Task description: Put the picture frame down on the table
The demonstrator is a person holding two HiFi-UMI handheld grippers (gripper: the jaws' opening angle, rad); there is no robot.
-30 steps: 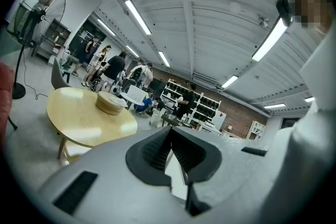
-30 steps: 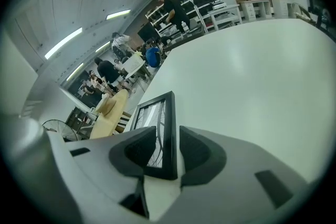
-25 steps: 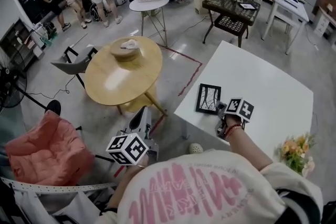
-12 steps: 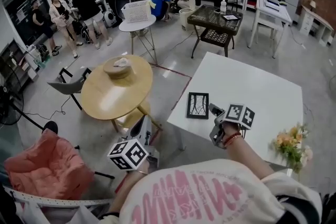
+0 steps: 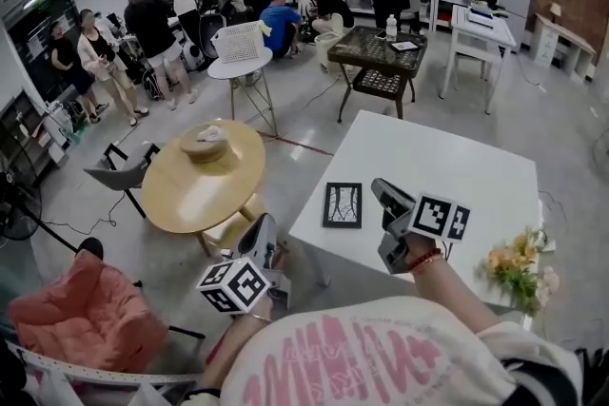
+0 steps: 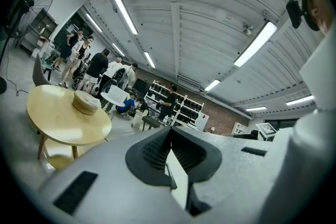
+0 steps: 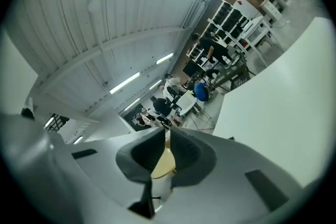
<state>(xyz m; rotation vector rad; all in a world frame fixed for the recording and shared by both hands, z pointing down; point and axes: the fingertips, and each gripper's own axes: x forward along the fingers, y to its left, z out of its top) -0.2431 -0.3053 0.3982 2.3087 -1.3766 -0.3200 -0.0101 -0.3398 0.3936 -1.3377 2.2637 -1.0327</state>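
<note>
Picture frame (image 5: 343, 204) lies flat near the table (image 5: 457, 157)'s left edge, so it looks placed. Right gripper (image 7: 167, 132) jaws just closed, empty. Left gripper (image 6: 170, 131) clenched, empty.

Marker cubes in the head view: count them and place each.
2. One black-and-white marker cube rides the left gripper beside the round wooden table; the other rides the right gripper over the white square table.

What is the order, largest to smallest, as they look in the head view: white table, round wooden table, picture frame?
1. white table, clearly largest
2. round wooden table, though it stands farther from the camera
3. picture frame, smallest
</note>
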